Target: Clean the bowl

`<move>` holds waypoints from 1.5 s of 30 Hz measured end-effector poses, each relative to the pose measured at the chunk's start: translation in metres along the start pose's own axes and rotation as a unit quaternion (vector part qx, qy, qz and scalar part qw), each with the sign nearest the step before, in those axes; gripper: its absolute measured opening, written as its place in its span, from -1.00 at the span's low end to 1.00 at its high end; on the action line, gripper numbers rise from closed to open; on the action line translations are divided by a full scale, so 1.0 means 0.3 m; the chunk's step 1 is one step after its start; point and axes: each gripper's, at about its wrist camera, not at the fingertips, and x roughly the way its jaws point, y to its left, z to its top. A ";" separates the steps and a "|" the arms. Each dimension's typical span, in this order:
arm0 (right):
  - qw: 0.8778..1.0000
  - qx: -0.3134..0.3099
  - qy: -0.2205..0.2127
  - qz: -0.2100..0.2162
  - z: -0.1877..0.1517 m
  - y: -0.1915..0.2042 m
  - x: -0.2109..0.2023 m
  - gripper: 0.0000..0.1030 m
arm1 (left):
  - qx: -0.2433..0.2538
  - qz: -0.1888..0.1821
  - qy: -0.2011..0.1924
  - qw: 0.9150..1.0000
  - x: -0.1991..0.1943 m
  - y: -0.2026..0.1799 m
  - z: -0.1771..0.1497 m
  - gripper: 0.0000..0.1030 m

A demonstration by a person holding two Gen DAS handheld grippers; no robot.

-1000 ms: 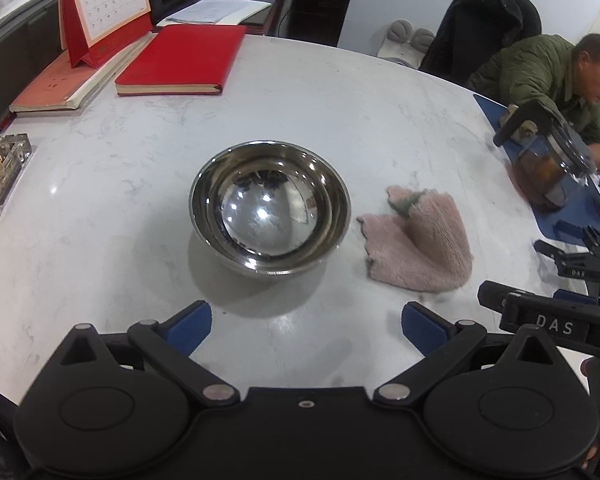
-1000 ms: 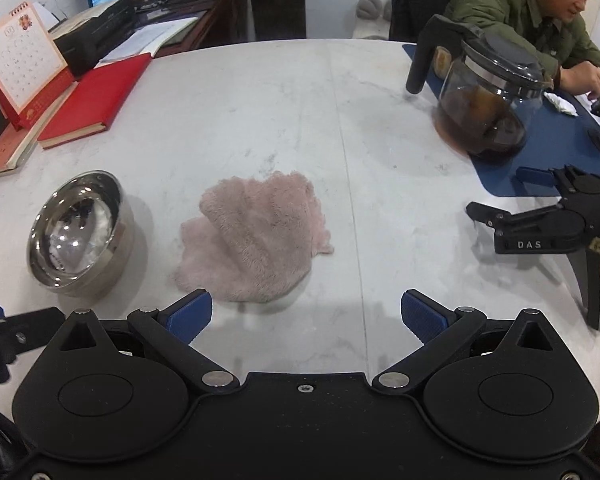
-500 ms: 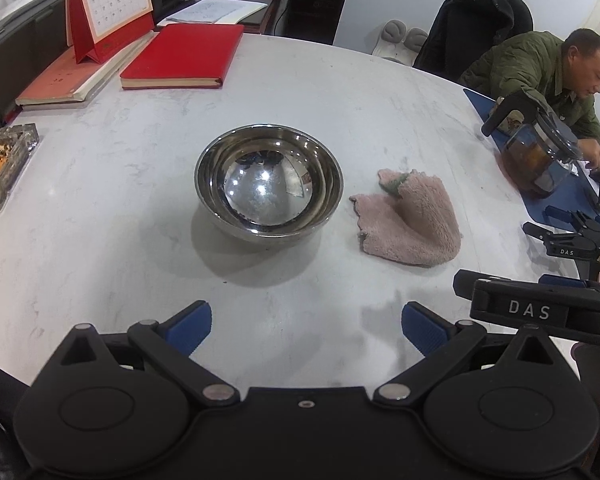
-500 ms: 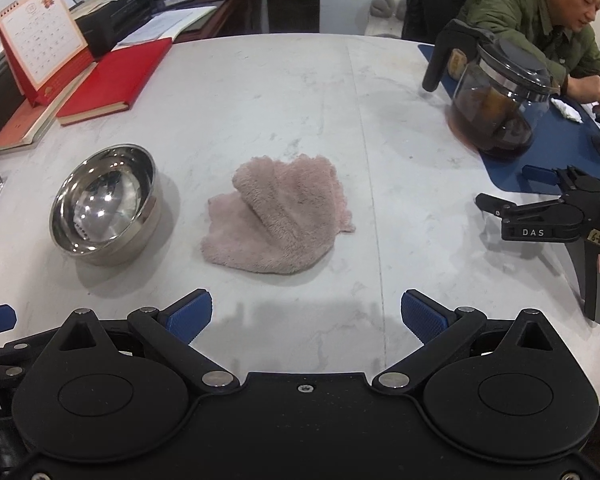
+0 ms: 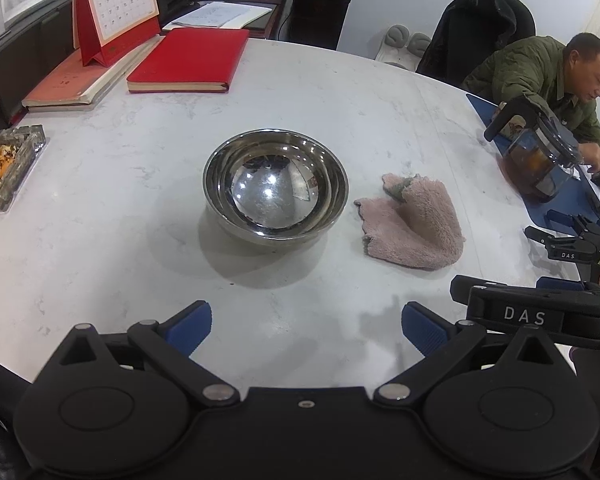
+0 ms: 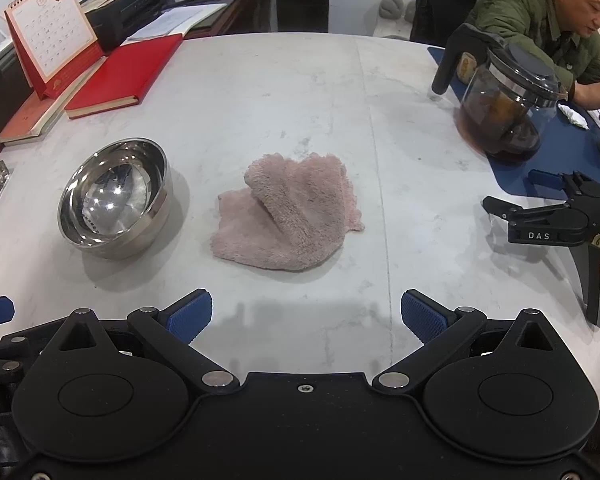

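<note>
White marble table (image 5: 100,240) fills both views, with an office desk behind it. Over its near edge the left gripper (image 5: 306,326) hangs with its two blue pads spread wide and nothing between them; the right gripper (image 6: 306,314) is likewise wide open and empty. One steel bowl (image 5: 276,196) stands upright straight ahead of the left gripper, well apart from it. One pink cloth (image 6: 288,216), folded over itself, lies just right of the bowl, not touching it, ahead of the right gripper. Farther right, one spare gripper (image 6: 552,224) stands on the table near one glass teapot (image 6: 500,116) on a blue mat (image 6: 568,168). At far left lie two red books (image 5: 188,60), one desk calendar (image 5: 112,4) and one ashtray (image 5: 8,168). A person (image 6: 540,20) sits at far right.
</note>
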 end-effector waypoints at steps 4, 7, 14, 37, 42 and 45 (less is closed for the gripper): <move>1.000 -0.005 0.000 0.000 0.005 0.007 0.004 1.00 | 0.000 -0.001 0.001 1.000 0.003 0.003 0.004 0.98; 1.000 -0.007 0.001 0.000 0.009 0.010 0.009 1.00 | 0.000 -0.001 0.003 1.000 0.007 0.006 0.007 0.98; 1.000 -0.008 0.002 -0.003 0.019 0.005 0.020 1.00 | 0.000 -0.001 0.005 1.000 0.014 0.008 0.014 0.98; 1.000 -0.011 0.007 -0.006 0.057 0.007 0.062 1.00 | -0.003 0.002 0.016 1.000 0.055 0.011 0.045 0.98; 1.000 -0.013 0.010 -0.007 0.065 0.009 0.071 1.00 | -0.002 0.002 0.020 1.000 0.067 0.012 0.060 0.98; 1.000 -0.015 0.011 -0.008 0.071 0.011 0.076 1.00 | -0.003 0.002 0.022 1.000 0.074 0.015 0.067 0.98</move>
